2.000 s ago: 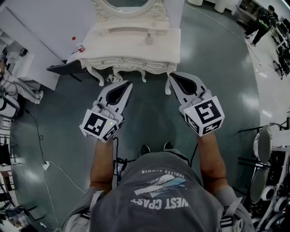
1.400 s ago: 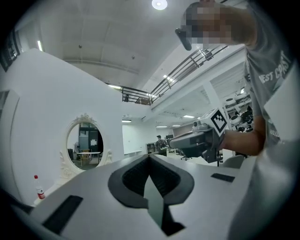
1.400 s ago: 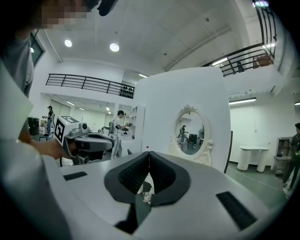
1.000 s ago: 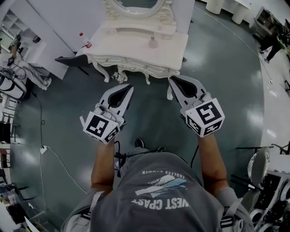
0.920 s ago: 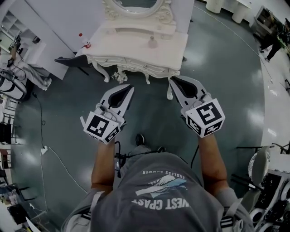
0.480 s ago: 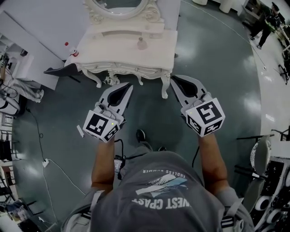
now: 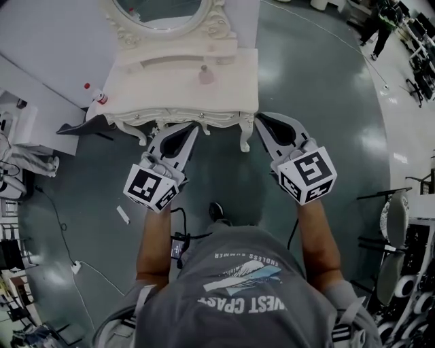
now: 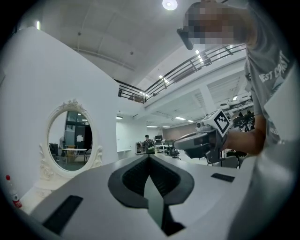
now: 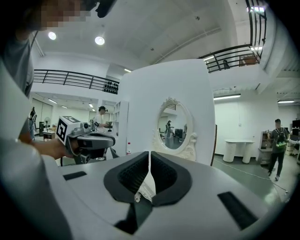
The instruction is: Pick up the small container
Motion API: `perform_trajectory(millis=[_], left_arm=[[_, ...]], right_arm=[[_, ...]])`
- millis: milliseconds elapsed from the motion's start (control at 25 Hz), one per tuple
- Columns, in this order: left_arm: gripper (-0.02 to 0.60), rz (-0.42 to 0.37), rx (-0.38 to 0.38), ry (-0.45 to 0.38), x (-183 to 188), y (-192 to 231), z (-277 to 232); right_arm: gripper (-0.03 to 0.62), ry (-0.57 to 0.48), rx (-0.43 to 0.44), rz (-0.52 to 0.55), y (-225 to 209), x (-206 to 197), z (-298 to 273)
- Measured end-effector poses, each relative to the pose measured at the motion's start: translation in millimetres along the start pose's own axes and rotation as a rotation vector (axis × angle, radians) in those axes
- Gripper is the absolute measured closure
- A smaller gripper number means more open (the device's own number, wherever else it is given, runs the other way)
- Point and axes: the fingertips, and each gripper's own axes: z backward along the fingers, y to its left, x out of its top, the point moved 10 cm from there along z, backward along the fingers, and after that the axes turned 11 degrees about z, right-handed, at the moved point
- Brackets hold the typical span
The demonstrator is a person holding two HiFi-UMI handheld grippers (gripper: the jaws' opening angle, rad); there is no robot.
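Observation:
The small container [image 7: 205,75], a pale pink bottle with a narrow top, stands near the middle of the white dressing table [image 7: 163,92], below its oval mirror [image 7: 160,10]. My left gripper [image 7: 193,128] is shut and empty, its tip at the table's front edge. My right gripper [image 7: 261,117] is also shut and empty, just off the table's front right corner. In the left gripper view the jaws [image 8: 149,157] meet in a closed line, and so do the jaws [image 9: 149,155] in the right gripper view. Neither gripper view shows the container.
A red-capped bottle [image 7: 100,97] stands on the table's left end. A dark chair-like object [image 7: 81,126] sits left of the table. A cable [image 7: 64,234] and a small white item [image 7: 123,215] lie on the floor. Chairs [image 7: 394,224] stand at right.
The dressing table has come closer and lower in the head view as the person stepped toward it. Both grippers keep the same shut pose in front of the body.

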Motion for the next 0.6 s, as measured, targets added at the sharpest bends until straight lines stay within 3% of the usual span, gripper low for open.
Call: perform_trajectory(millis=[600], left_arm=[[0.566, 0.012, -0.107, -0.023, 8, 85, -11]], right_arm=[[0.565, 0.036, -0.108, 0.010, 7, 18, -62]])
